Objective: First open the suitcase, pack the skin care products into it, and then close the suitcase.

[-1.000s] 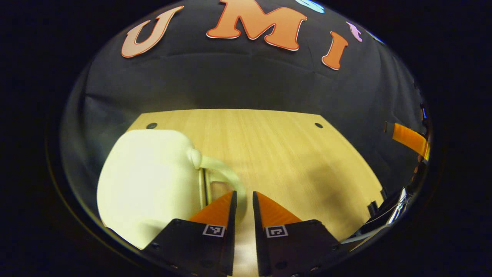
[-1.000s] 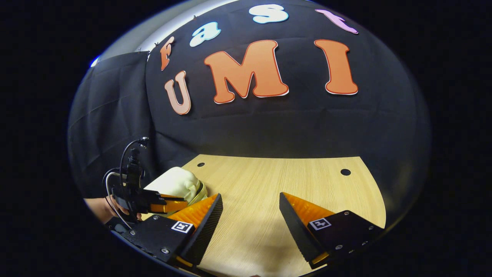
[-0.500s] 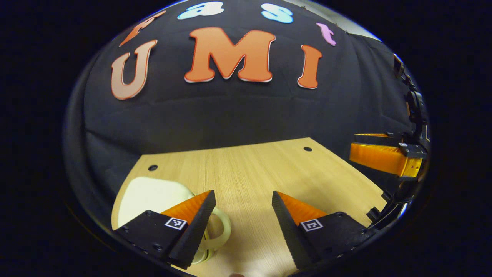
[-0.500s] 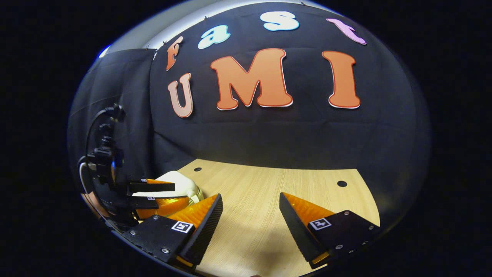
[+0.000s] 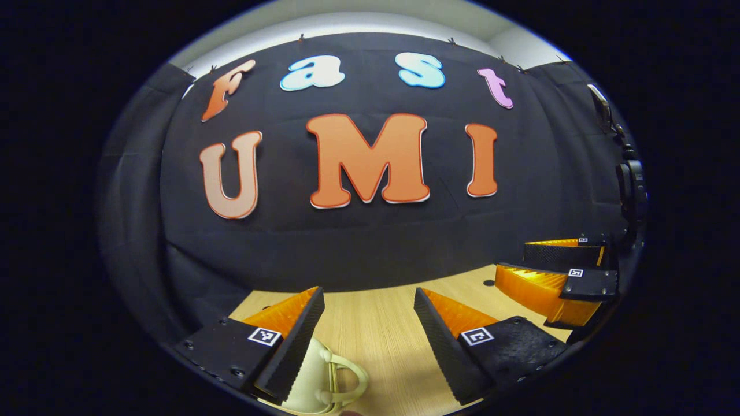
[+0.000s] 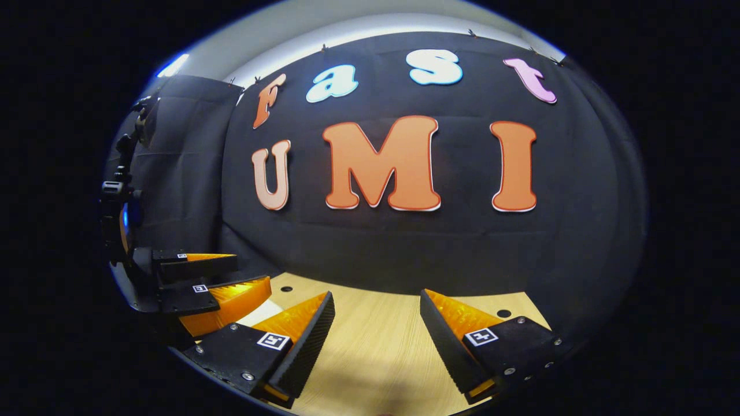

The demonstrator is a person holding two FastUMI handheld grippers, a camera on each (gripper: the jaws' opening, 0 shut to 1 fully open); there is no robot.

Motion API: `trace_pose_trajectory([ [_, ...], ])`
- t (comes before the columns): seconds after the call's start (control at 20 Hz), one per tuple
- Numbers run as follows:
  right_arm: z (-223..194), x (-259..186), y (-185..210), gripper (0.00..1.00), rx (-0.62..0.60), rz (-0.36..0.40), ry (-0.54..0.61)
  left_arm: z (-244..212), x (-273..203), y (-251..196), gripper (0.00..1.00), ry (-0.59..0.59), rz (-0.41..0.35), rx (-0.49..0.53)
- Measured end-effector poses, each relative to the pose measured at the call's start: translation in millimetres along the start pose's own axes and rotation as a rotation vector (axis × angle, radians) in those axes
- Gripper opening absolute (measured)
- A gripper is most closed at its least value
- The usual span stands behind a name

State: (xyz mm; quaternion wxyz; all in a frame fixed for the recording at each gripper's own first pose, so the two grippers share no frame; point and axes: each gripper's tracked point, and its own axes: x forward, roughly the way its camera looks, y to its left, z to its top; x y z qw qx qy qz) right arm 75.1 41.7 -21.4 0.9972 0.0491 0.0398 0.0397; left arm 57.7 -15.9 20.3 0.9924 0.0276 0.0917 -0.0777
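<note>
Progress looks close to complete, judging by how things lie. Both grippers sit raised over the wooden table (image 5: 381,323) with their fingers spread wide and nothing between them: the left gripper (image 5: 369,338) and the right gripper (image 6: 376,341) are each released. In the left gripper view the cream suitcase (image 5: 312,384) lies on the table at the bottom edge, partly behind the left finger, with its handle (image 5: 347,378) turned toward the camera; it appears closed, though little of it is visible. In the right gripper view a pale sliver of it shows behind the left gripper. No skin care products lie on the visible tabletop, so they are probably packed. Judged this way, all 3 steps seem done and 0 left.
</note>
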Motion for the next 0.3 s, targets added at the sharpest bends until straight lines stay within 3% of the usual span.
trace_pose_trajectory([
  [0.3, 15.2, -1.0, 4.9, 0.94, -0.047, -0.028, -0.090, 20.7, -3.9, 5.1, 0.97, -0.096, 0.049, -0.046],
])
